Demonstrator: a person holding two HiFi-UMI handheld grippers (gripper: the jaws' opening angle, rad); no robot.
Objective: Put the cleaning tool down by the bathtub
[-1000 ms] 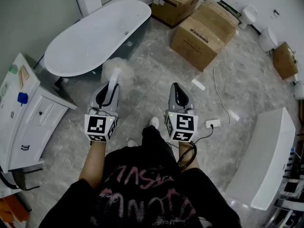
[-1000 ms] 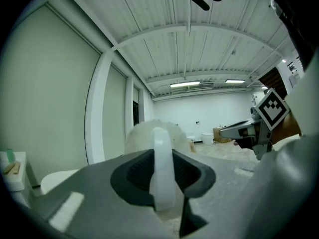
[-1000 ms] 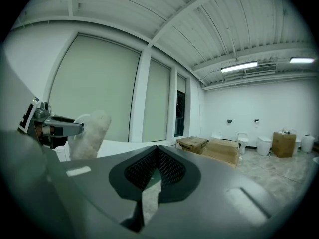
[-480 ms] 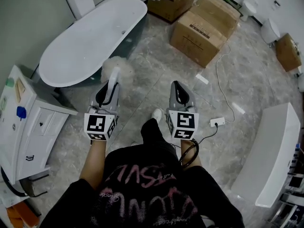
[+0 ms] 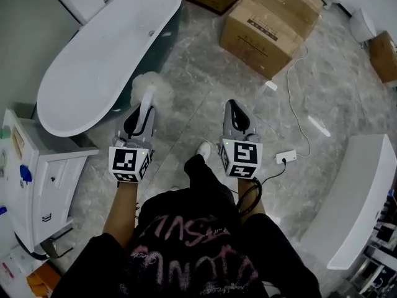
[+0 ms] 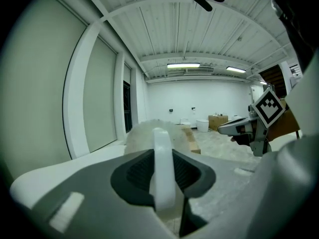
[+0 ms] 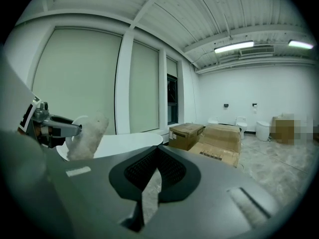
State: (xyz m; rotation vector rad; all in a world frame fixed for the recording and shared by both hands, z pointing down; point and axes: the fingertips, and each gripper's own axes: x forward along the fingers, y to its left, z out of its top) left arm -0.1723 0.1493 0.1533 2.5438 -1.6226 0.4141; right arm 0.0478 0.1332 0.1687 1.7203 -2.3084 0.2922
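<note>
The left gripper (image 5: 143, 113) carries the cleaning tool (image 5: 151, 83), its jaws clamped on the handle, beside the bathtub (image 5: 93, 61). The right gripper (image 5: 236, 118) is closed and empty. Next, I think, the tool must go down to the floor (image 5: 205, 95).

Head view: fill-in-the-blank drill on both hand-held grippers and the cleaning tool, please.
The left hand-held gripper is shut on the white ____ of the cleaning tool. The tool's fluffy head hangs above the floor, beside the ____. The right hand-held gripper is shut and holds ____.
Missing words: handle; bathtub; nothing.

Fluffy cleaning tool (image 5: 150, 85); glossy bathtub (image 5: 93, 61); matt cardboard boxes (image 5: 263, 33).
</note>
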